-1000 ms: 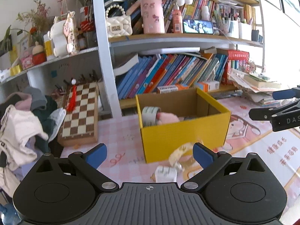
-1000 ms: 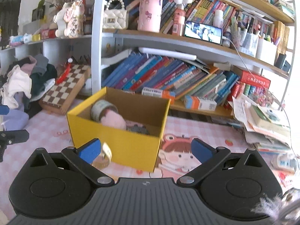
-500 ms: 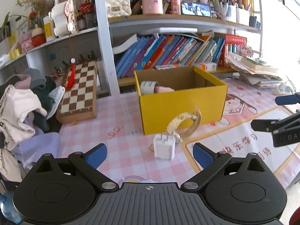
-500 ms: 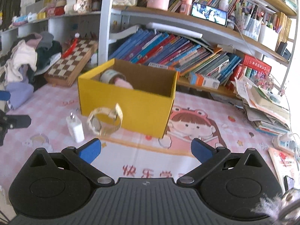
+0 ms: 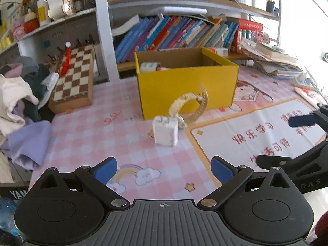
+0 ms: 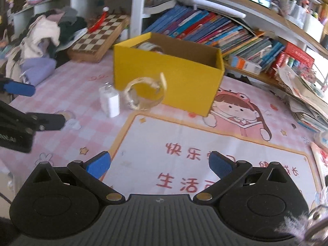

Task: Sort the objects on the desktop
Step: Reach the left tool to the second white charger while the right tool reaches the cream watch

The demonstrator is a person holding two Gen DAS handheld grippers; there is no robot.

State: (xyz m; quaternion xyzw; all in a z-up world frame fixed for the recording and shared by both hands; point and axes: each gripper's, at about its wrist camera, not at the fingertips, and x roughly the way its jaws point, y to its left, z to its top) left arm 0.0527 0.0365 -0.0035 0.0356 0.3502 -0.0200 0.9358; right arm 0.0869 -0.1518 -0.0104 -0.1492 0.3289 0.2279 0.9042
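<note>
A yellow cardboard box [image 5: 185, 88] [image 6: 166, 82] stands open on the pink desk mat, with a roll of tape [image 5: 150, 66] and a pink item inside. In front of it a white charger plug [image 5: 165, 131] [image 6: 109, 101] stands beside a cream watch with a curled strap [image 5: 189, 106] [image 6: 143, 94]. My left gripper [image 5: 164, 168] is open, low over the mat, well short of the plug. My right gripper [image 6: 158, 164] is open over the printed mat, empty. Each gripper shows at the edge of the other's view.
A chessboard case [image 5: 72, 78] leans at the left by a pile of clothes [image 5: 18, 94]. Rows of books [image 5: 174, 34] fill the shelf behind the box. Stacked papers and books [image 6: 303, 98] lie at the right.
Both grippers have drawn back and down from the box, so the plug and watch have come into fuller view. Both stay open and empty.
</note>
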